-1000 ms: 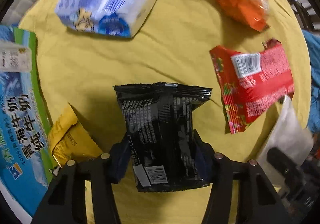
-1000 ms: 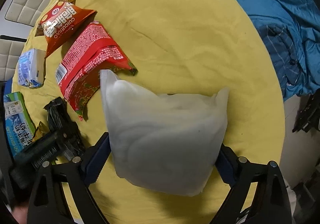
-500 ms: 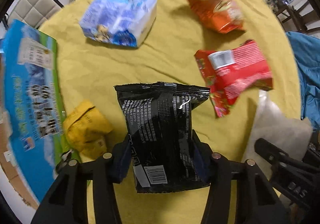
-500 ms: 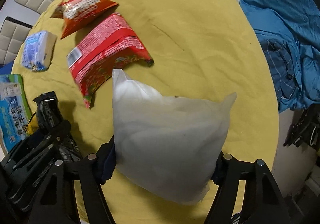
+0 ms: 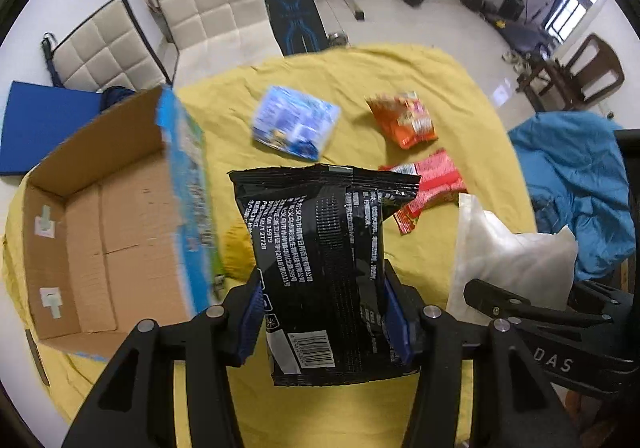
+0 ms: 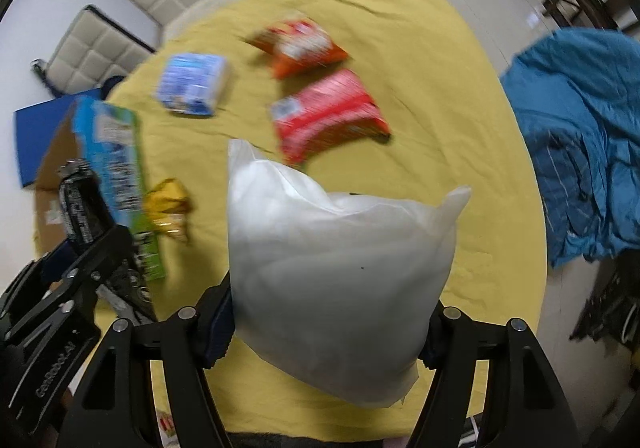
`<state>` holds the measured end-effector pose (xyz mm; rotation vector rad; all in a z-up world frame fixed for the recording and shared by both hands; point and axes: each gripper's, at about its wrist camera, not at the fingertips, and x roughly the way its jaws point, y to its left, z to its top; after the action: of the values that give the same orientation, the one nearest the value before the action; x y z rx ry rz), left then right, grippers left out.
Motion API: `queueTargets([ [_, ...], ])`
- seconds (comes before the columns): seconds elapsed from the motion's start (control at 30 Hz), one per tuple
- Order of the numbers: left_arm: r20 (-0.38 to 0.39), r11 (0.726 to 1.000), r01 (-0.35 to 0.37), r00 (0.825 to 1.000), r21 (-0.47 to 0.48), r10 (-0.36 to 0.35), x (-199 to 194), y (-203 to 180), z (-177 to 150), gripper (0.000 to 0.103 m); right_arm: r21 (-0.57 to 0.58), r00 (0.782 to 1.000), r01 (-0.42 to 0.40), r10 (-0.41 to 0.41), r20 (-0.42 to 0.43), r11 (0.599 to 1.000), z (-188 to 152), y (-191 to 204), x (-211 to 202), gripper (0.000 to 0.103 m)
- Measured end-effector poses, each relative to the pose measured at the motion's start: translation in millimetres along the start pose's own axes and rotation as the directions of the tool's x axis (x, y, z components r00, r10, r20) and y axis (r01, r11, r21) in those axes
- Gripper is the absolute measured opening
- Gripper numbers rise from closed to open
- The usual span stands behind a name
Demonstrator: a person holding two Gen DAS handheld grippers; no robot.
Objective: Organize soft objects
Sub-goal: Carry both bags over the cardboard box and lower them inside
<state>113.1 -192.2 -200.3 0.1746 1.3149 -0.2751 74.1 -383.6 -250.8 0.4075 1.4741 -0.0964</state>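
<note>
Left fingers: the left gripper pinches the black snack packet by its lower sides, holding it upright above the yellow cloth.
Right fingers: the right gripper clamps the white pillow pouch across its lower half, raised off the cloth.
Cardboard box: open, at the left of the cloth, just beside the black packet.
Yellow packet: on the cloth, against the box's printed side.
Blue tissue pack: farther back, near the middle.
Orange chip bag: right of the tissue pack.
Red packet: just beyond the pouch.
Blue garment: right of the table.
</note>
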Motion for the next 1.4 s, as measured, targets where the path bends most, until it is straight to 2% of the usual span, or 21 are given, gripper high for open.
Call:
queueTargets([
  [0.33,0.118,0.996,0.021,0.993,-0.088,-0.011,-53.0,71.0,10.2,0.049,-0.139,0.99,-0.09,0.104,0.094,0.986,5.4,110.0,-74.6,0.072],
  [0.63,0.149,0.989,0.04,0.989,-0.142,-0.019,-82.7,169.4,17.3,0.049,-0.222,0.984,-0.132,0.155,0.089,0.966,4.3,223.1,-82.2,0.072],
  [0.87,0.104,0.978,0.055,0.994,-0.202,-0.034,-65.7,251.0,30.0,0.049,-0.272,0.989,-0.131,0.145,0.033,0.953,22.1,298.0,-39.3,0.072],
  [0.97,0.067,0.976,0.049,0.997,-0.214,-0.035,-47.8,278.9,39.8,0.049,-0.286,0.992,-0.123,0.128,0.001,0.95,37.2,320.4,-6.4,0.072],
  [1.07,0.02,0.968,0.069,0.998,-0.24,-0.066,-21.7,308.0,49.3,0.05,-0.299,0.994,-0.104,0.104,-0.016,0.948,51.9,339.4,22.4,0.072],
  [1.23,-0.057,0.961,0.093,0.992,-0.26,-0.111,23.9,334.0,58.7,0.05,-0.329,0.997,-0.078,0.065,-0.049,0.941,71.6,366.9,66.8,0.072],
  [1.4,-0.118,0.957,0.137,0.978,-0.255,-0.172,65.2,351.1,66.7,0.05,-0.381,0.997,-0.048,0.022,-0.072,0.923,85.7,384.1,106.8,0.072],
])
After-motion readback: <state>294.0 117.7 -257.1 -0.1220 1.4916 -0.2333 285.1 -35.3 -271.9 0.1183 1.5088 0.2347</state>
